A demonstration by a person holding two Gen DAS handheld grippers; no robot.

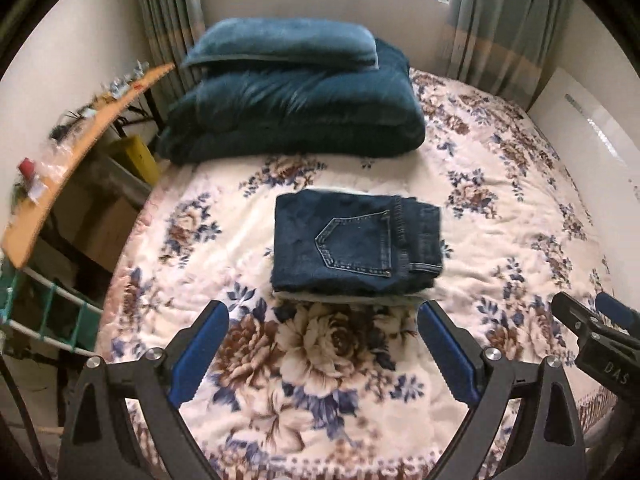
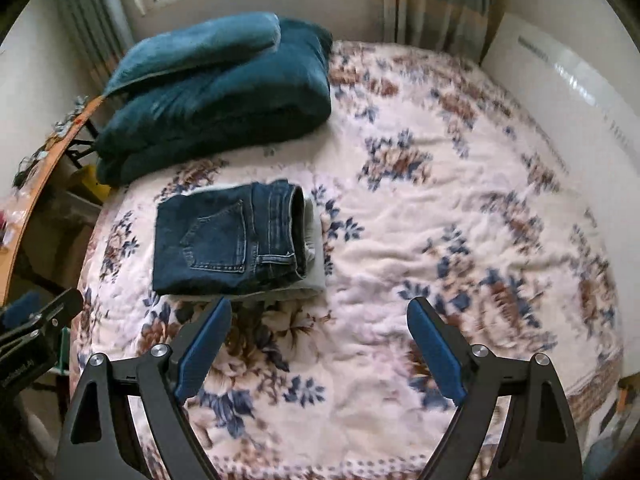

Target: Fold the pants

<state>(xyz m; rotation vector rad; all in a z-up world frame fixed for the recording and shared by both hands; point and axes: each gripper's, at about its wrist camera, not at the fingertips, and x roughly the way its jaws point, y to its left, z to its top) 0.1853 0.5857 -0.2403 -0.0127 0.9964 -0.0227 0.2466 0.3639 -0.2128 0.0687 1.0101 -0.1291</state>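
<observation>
Floral cream-and-blue quilted bedspread bearing folded dark-blue denim pants, long axis across the view, dead ahead of left gripper, ahead-left of right gripper; both spread wide, holding nothing, left nearer

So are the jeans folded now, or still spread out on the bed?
Folded. The jeans lie as a compact stacked rectangle, back pocket up, on a lighter folded garment on the bedspread; neither gripper touches them.
</observation>
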